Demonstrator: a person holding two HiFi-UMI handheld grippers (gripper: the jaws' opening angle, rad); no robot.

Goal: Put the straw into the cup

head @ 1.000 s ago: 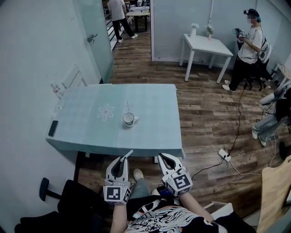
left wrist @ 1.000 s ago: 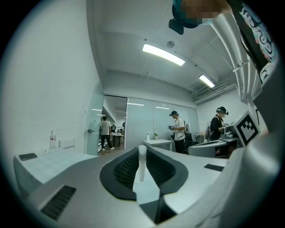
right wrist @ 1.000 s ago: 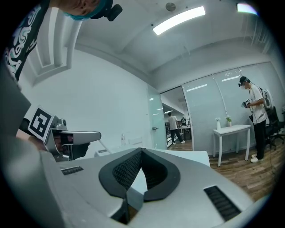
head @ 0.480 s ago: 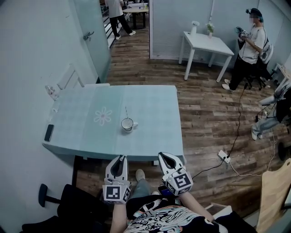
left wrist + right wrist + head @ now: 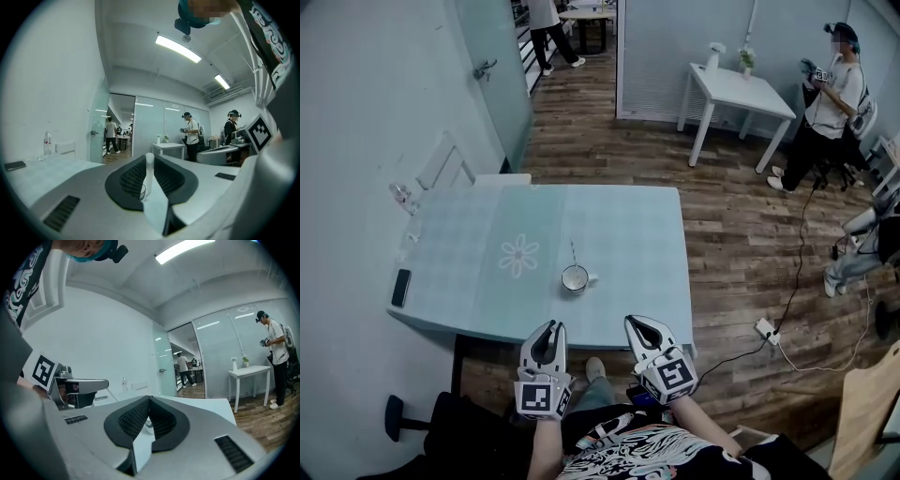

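Observation:
A small white cup [image 5: 575,279] stands near the front edge of the pale blue table [image 5: 628,234], with a thin stick [image 5: 572,251] rising out of it. Both grippers hang below the table's front edge, short of the cup. My left gripper [image 5: 553,325] is shut on a white straw [image 5: 147,176], which stands up between its pads in the left gripper view. My right gripper [image 5: 635,322] is shut with nothing in it. In the right gripper view the cup [image 5: 149,423] shows just past the closed jaws.
A dark phone [image 5: 400,287] lies at the table's left edge, a clear bottle [image 5: 398,195] at its far left corner. A white side table [image 5: 741,89] and a standing person [image 5: 830,103] are far right. A power strip [image 5: 766,328] with cables lies on the wood floor.
The table and cup have drawn nearer to the grippers and shifted slightly right in the head view. Both grippers keep their pose, jaws still shut.

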